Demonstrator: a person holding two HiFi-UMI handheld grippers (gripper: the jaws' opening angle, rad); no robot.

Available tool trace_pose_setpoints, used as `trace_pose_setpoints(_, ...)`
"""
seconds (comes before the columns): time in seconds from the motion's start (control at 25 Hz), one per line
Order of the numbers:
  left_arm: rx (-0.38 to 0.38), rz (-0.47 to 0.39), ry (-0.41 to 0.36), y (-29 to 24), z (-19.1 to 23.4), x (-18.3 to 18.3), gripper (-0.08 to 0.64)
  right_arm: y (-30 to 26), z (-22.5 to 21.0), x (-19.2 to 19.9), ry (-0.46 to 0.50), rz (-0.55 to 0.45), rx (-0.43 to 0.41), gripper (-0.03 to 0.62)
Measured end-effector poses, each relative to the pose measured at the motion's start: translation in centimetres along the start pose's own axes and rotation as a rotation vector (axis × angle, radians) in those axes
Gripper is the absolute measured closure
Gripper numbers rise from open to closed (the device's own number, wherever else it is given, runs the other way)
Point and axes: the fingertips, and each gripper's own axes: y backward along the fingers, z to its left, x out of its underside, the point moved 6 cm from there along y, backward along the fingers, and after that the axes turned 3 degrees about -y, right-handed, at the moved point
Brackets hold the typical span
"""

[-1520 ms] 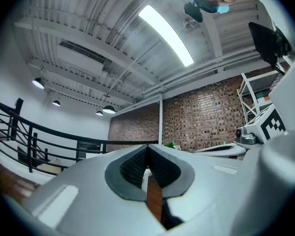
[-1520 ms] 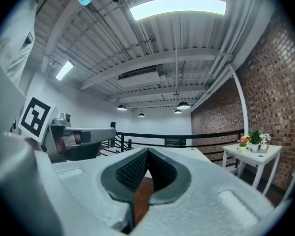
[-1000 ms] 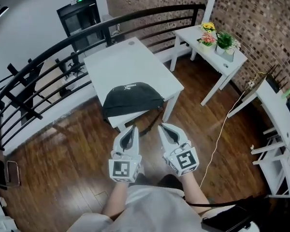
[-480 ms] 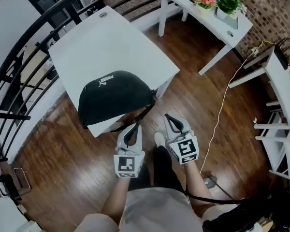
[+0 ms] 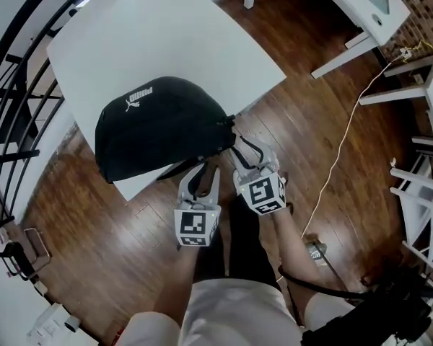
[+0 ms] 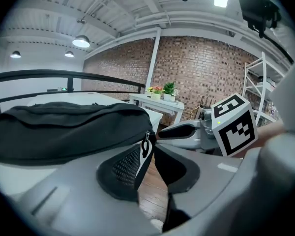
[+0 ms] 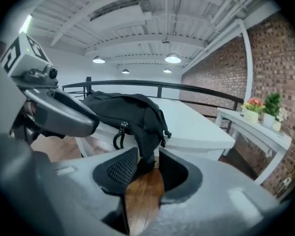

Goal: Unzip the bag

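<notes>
A black bag [image 5: 159, 125] with a white logo lies on the near corner of the white table [image 5: 202, 42]. Both grippers sit at its right end. My left gripper [image 5: 206, 173] is just below the bag's edge, its jaws opening. In the left gripper view the bag [image 6: 64, 127] fills the left side, and its zipper pull [image 6: 146, 146] hangs in the gap at my left gripper [image 6: 148, 154], with no pad pressing on it. My right gripper [image 5: 247, 150] is opening too. In the right gripper view the bag's hanging end [image 7: 146, 146] dips between the jaws of my right gripper [image 7: 147, 157]. A looped pull [image 7: 120, 134] dangles to its left.
The table stands on a dark wooden floor [image 5: 325, 121] beside a black railing [image 5: 14, 85]. A second white table [image 5: 361, 20] is at the far right, with a white cable [image 5: 339, 164] on the floor and white shelves [image 5: 426, 186] at the right edge.
The view has closed in on the table. Both grippers have moved forward from my lap to the bag's right end. Their jaws, shut before, now stand apart.
</notes>
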Motion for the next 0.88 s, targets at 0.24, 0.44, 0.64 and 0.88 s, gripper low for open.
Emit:
trace_pose_setpoints(0.24,0.008,0.026,0.028,-2.2,0.0,0.9,0.402,-1.2,0.6,-0.5,0.055,0.005,-0.062,0.551)
trace_pose_setpoints(0.44,0.005,-0.032,0.062,-2.4,-0.3,-0.8,0.405,0.8,0.3,-3.2,0.003,0.006,-0.125,0.554)
trace_pose_setpoints(0.64,-0.044,-0.093,0.101,-1.8,-0.3,-3.2,0.502,2.1,0.5,-5.1,0.026,0.014,-0.137,0.555)
trace_pose_setpoints(0.88,-0.071,-0.073,0.097,-0.5,0.7,-2.9,0.543,2.3,0.4,-5.5,-0.032,0.013,-0.08,0.555)
